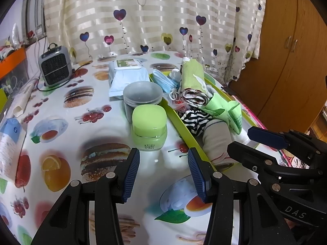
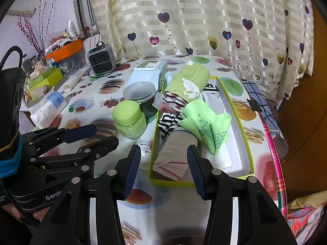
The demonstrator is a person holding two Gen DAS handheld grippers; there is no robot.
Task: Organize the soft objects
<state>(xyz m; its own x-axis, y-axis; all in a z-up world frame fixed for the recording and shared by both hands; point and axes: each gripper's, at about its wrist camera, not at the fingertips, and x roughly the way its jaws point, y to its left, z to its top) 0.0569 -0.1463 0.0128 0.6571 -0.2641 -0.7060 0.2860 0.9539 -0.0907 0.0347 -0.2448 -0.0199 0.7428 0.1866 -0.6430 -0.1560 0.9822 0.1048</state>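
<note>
A lime-green box (image 2: 169,182) (image 1: 181,126) lies on the fruit-print table and holds soft things. In it are a rolled green towel (image 2: 190,81) (image 1: 192,75), a black-and-white striped sock (image 2: 167,122) (image 1: 194,120), a grey sock with red stripes (image 2: 175,151) (image 1: 216,140), a printed green cloth (image 2: 206,126) (image 1: 224,108) and blue face masks (image 1: 163,80). My right gripper (image 2: 163,171) (image 1: 251,143) hovers open and empty at the box's near end, the grey sock just beyond its fingertips. My left gripper (image 1: 164,173) (image 2: 98,136) is open and empty over the table, left of the box.
Left of the box stand a green jar (image 1: 149,126) (image 2: 128,120) and a clear tub with a grey lid (image 1: 142,94) (image 2: 139,90). Behind them lie a wipes pack (image 1: 126,75) and a small grey heater (image 1: 54,65). A tissue pack (image 1: 8,134) is far left, a wardrobe (image 1: 286,51) right.
</note>
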